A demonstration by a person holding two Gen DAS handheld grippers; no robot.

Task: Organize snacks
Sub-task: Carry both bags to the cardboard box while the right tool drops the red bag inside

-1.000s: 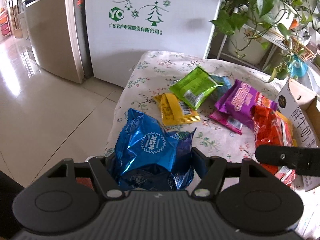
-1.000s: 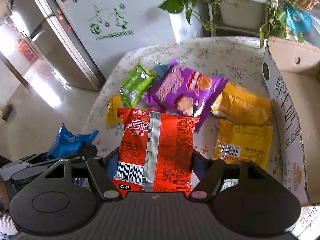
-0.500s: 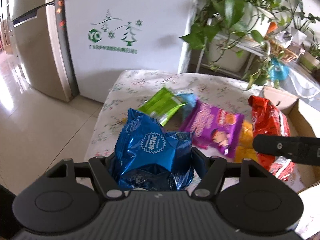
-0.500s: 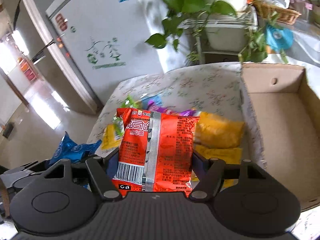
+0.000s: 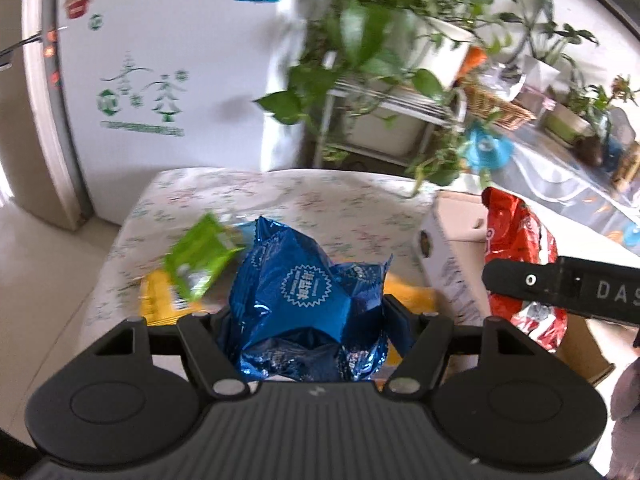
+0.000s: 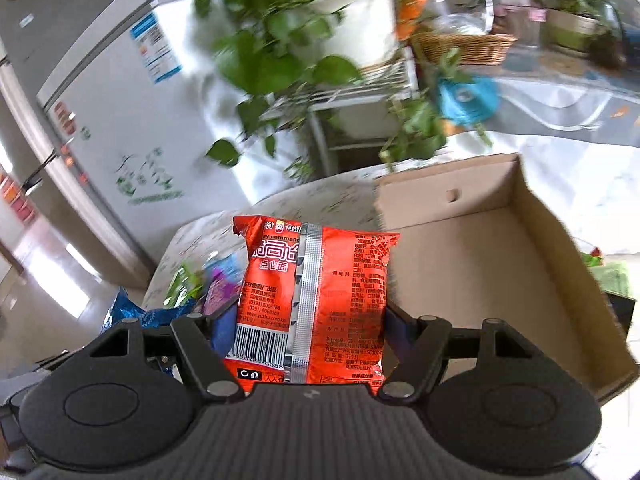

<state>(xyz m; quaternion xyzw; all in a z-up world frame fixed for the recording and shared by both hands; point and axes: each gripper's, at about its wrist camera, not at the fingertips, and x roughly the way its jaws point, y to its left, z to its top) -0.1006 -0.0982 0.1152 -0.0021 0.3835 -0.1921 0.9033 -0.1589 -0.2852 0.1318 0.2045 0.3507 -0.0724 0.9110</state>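
Floral tablecloth (image 5: pixel 340 204) carries the box (image 6: pixel 480 264). Your right gripper (image 6: pixel 308 320) clamps the red pack (image 6: pixel 316 300) beside the box's near wall; your left gripper (image 5: pixel 308 320) pinches the blue bag (image 5: pixel 308 300), left of it. Crinkly foil could slip, or snag that wall.

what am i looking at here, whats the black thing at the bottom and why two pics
There is no robot arm: a person holds a two-finger gripper in each hand, and each carries a fisheye camera looking along its fingers, so the black shape is the gripper itself. In the left wrist view the left gripper clamps a blue foil snack bag. In the right wrist view the right gripper clamps a red noodle packet, near an open cardboard box. Green and yellow packets lie on the floral tablecloth.
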